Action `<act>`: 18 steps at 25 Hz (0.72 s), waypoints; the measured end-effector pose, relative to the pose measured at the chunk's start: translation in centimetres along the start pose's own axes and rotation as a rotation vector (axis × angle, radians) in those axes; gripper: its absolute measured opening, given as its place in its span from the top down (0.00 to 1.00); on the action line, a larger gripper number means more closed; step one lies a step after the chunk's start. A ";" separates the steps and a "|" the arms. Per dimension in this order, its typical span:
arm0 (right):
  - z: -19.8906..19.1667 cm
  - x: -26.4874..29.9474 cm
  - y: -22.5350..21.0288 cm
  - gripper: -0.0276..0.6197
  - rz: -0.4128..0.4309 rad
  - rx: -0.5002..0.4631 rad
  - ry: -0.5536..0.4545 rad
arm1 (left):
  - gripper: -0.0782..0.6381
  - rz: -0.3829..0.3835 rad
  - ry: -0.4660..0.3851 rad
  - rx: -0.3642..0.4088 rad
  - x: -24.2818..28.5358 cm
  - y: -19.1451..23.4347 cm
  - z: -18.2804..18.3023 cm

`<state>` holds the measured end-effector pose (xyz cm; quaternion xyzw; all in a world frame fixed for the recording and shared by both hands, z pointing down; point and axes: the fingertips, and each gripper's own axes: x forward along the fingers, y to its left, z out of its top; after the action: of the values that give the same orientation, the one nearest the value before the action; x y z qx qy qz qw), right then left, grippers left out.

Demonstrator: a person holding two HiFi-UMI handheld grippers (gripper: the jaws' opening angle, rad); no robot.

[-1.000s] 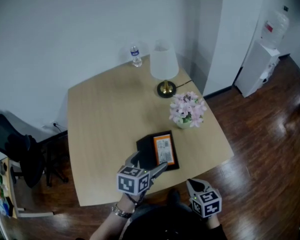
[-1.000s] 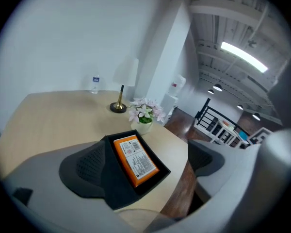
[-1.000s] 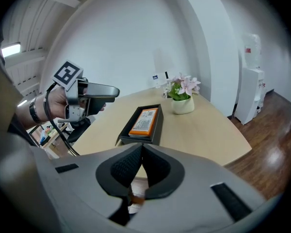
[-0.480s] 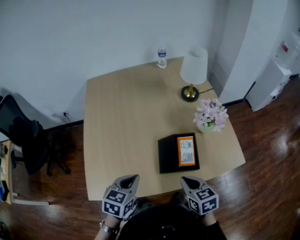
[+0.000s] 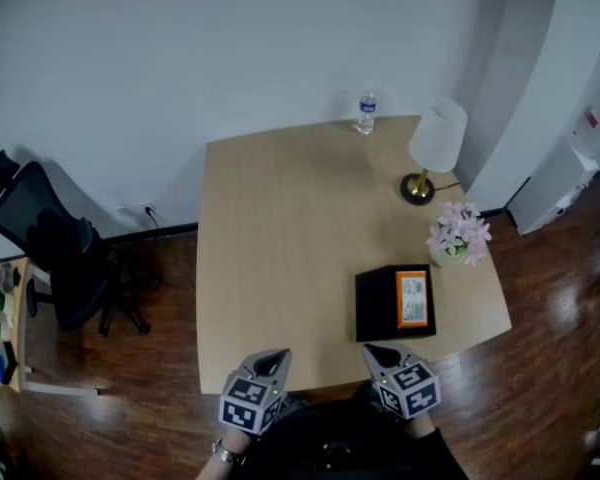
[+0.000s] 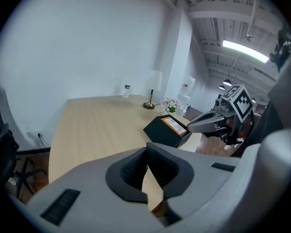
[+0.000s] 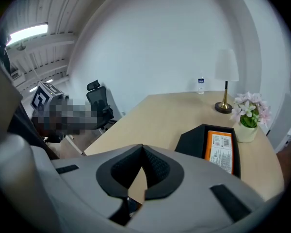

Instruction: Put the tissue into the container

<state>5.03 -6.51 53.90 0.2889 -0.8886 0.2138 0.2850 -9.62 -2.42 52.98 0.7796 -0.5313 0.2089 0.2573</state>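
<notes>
A black open container [image 5: 380, 308] sits near the table's front right, with an orange tissue pack [image 5: 412, 299] lying flat inside it. Both grippers hang at the near table edge, apart from the container. My left gripper [image 5: 273, 357] is shut with nothing between its jaws. My right gripper [image 5: 374, 352] is also shut and empty. In the left gripper view the container [image 6: 160, 131] and pack [image 6: 173, 124] lie ahead to the right, beside the right gripper [image 6: 190, 126]. In the right gripper view the pack [image 7: 219, 148] rests in the container [image 7: 191, 141].
A lamp [image 5: 437, 140], a pot of pink flowers [image 5: 458, 234] and a water bottle [image 5: 367, 112] stand along the table's far and right side. A black office chair [image 5: 55, 253] stands on the wooden floor to the left.
The left gripper has pulled back from the container to the near table edge and gone from open to shut. The head view has shifted, so the table sits further right.
</notes>
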 end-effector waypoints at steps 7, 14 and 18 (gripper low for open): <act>0.5 1.1 1.6 0.96 -0.005 -0.011 0.012 | 0.89 -0.014 -0.004 -0.021 -0.1 1.5 -0.8; 0.6 1.2 1.8 0.96 -0.006 -0.021 0.016 | 0.89 -0.031 0.008 -0.010 0.0 1.4 -0.8; 0.5 1.0 1.5 0.96 -0.003 -0.032 0.010 | 0.89 -0.030 -0.001 -0.004 0.4 1.1 -0.5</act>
<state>3.25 -6.08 53.79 0.2845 -0.8900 0.2007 0.2943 -10.52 -2.67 53.79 0.7870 -0.5202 0.2037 0.2619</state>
